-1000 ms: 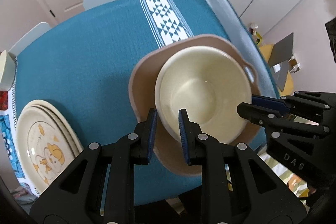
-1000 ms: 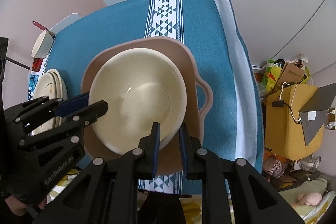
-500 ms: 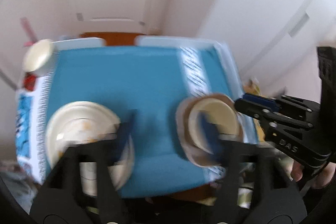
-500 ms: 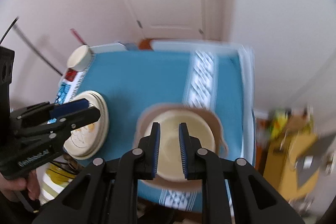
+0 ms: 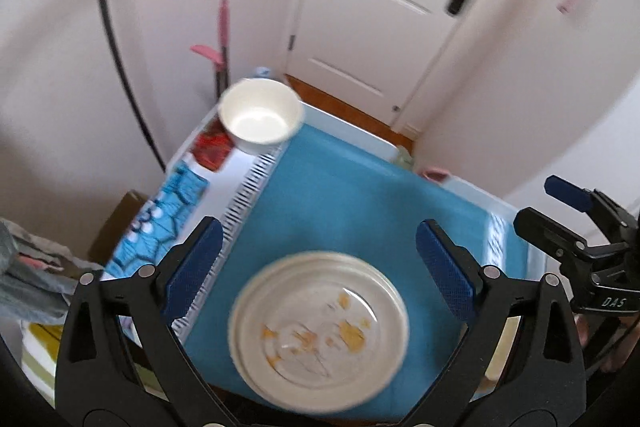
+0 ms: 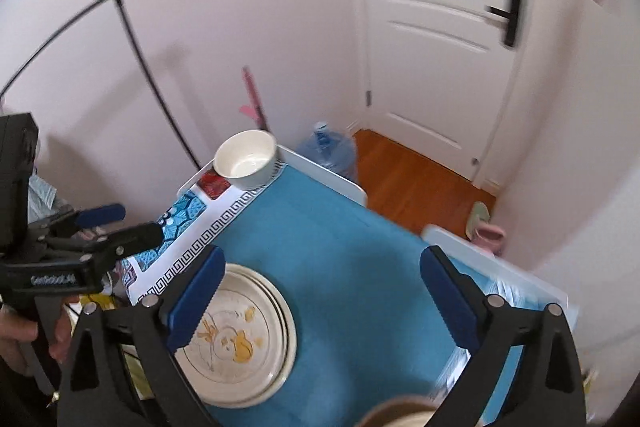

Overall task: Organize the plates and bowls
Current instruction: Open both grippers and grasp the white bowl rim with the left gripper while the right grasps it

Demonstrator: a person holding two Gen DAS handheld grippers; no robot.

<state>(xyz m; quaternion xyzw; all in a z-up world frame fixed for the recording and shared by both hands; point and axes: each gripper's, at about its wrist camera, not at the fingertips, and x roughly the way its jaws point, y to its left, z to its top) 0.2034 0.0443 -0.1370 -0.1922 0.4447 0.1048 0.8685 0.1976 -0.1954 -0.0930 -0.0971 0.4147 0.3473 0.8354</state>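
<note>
- Holding the left gripper [image 5: 316, 259] above the table, you had its blue-padded fingers [image 5: 192, 267] spread wide, just opened, with nothing clamped between them.
- Below that gap, the stack of cream plates [image 5: 320, 331] with the yellow cartoon print lay on the teal tablecloth [image 5: 352, 195], near the table's near edge.
- You held the right gripper [image 6: 320, 291] the same way: its jaws had just swung apart and gripped nothing, only tablecloth showing between them.
- In the right wrist view the plate stack sat under that gripper's left finger, partly hidden by it.
- The small white bowl [image 6: 246, 159] stood upright at the far left corner of the table, on the patterned white cloth [image 6: 200, 231], well apart from the plates.
- A sliver of the tan dish with the cream bowl [image 6: 400, 413] inside showed at the bottom edge of the right wrist view, between the fingers' bases.
- Your hand [image 6: 24, 331] gripped the left tool's handle at the left edge of that view.
- Both pictures were somewhat blurred.
- Beyond the table stood a white door [image 6: 440, 47], a water jug [image 6: 330, 151] and a pink slipper [image 6: 486, 233] on the wooden floor.
</note>
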